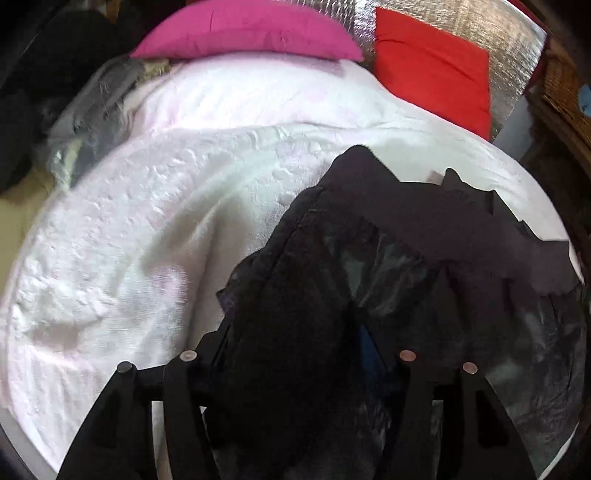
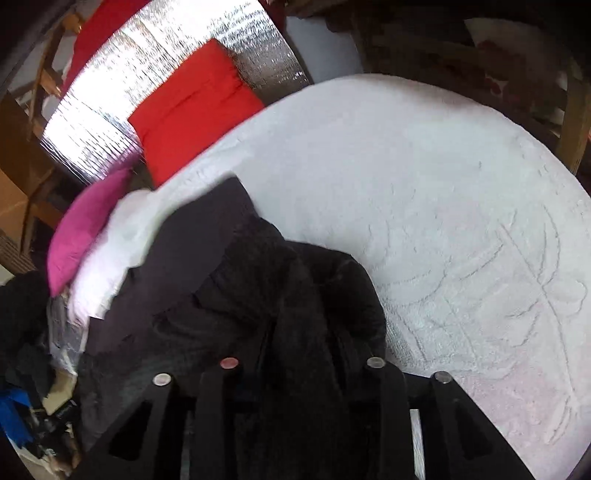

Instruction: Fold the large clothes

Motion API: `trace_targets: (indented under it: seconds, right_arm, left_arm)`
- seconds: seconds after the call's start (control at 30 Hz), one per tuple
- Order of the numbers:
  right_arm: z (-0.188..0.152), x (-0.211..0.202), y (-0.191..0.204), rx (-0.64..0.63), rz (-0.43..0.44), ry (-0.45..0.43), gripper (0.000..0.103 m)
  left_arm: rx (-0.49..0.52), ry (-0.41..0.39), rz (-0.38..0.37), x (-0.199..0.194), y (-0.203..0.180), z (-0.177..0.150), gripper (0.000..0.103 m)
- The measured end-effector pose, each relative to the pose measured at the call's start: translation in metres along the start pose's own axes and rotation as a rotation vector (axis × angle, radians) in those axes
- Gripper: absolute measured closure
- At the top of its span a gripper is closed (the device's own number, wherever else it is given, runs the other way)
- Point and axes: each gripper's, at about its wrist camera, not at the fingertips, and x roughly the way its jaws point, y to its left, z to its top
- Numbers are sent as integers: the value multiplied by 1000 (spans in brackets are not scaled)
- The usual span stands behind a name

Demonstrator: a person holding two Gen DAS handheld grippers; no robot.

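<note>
Black jacket (image 1: 369, 258) bunched on white bedspread (image 1: 147, 221), left gripper (image 1: 299, 354) and right gripper (image 2: 299, 362) fingers each clamped on its fabric.

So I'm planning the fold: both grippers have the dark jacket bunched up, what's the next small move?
Probably draw the left gripper and right gripper apart, spreading the black jacket flat on the white blanket; it hangs crumpled between them.

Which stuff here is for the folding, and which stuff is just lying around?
For the folding:
- black coat, bunched between both grippers' fingers
- left gripper
- right gripper
- white blanket underneath

Just lying around:
- pink pillow
- red pillow
- silver foil mat
</note>
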Motion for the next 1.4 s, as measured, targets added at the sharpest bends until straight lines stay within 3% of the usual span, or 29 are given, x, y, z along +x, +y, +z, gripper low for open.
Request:
trace_targets:
  seconds: [0.07,0.17,0.33,0.47,0.57,0.77,0.87,0.9,1.2,1.27,1.4]
  right_arm:
    - [-4,-23,4,3,19,-55,17]
    - [-9,-51,11,-33,28,-122,17]
    - [-25,-58,12,-47,84,-40,17]
    - [-39,-78,-4,-23,124,-30,17]
    - [-43,-80,-7,-12,148,-12,17]
    - [-46,-64,-1,-8,104,44,20]
    - [-48,-48,-5,30,94,109,37]
    - [-50,-43,-7,34,79,133,39]
    - [-61,-28,-9,26,23,179,39]
    - [-60,-29,-12,49,38,185,38]
    - [-53,-42,-17,75,78,185,37]
  left_arm:
    - [25,-34,38,-13,-5,-4,40]
    - [67,-128,53,-43,-11,-14,37]
    - [111,-245,76,-76,-12,-35,36]
    - [134,-278,112,-85,-8,-44,36]
    - [131,-275,124,-88,0,-50,36]
    - [138,-280,147,-93,10,-56,36]
    - [134,-271,156,-91,13,-57,36]
    - [133,-269,158,-90,14,-57,36]
    - [142,-246,173,-81,16,-56,36]
    - [138,-216,155,-77,17,-56,36]
    - [103,-103,38,-64,28,-54,30]
